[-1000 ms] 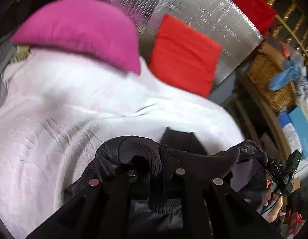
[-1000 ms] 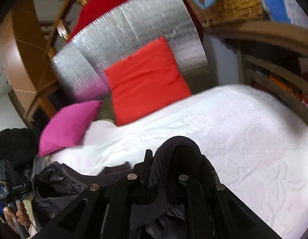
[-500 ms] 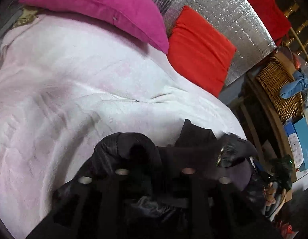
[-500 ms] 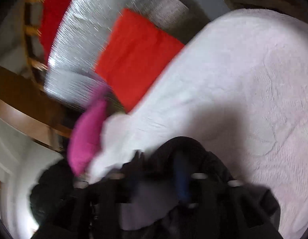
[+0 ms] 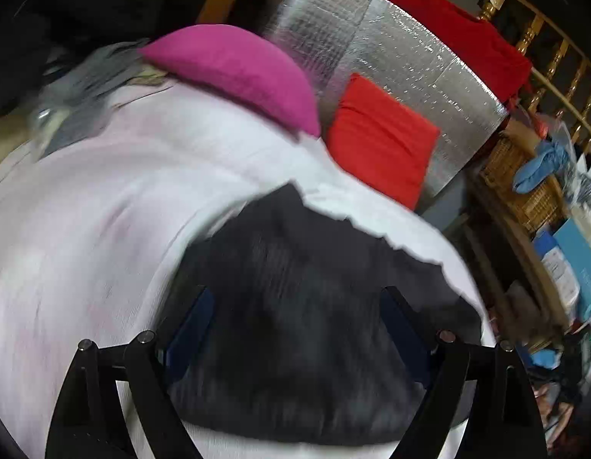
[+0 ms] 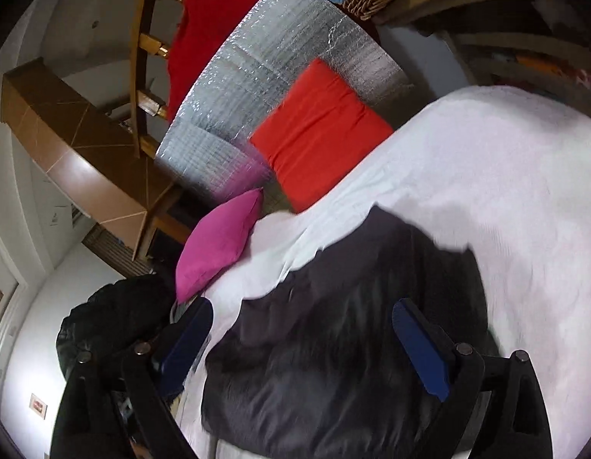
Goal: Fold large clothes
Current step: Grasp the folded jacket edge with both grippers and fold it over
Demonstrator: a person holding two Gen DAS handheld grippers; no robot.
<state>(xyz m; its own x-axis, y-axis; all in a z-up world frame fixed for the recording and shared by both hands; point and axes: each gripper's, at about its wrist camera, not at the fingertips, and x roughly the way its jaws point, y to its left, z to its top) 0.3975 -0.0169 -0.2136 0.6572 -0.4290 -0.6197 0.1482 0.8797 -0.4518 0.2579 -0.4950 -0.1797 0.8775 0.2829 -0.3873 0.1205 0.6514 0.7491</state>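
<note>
Dark jacket [image 5: 314, 325] spread on white bedspread [image 5: 85, 248]; left gripper [image 5: 295, 306] and right gripper [image 6: 303, 329] just opened wide, gripping nothing.

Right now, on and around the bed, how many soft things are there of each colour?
Pink: 1, the cushion
Orange-red: 1, the pillow
Dark red: 1, the cloth over the railing
Dark: 1, the jacket on the bed
White: 1, the bedcover
Blue: 1, the cloth on the basket
Total: 6
</note>
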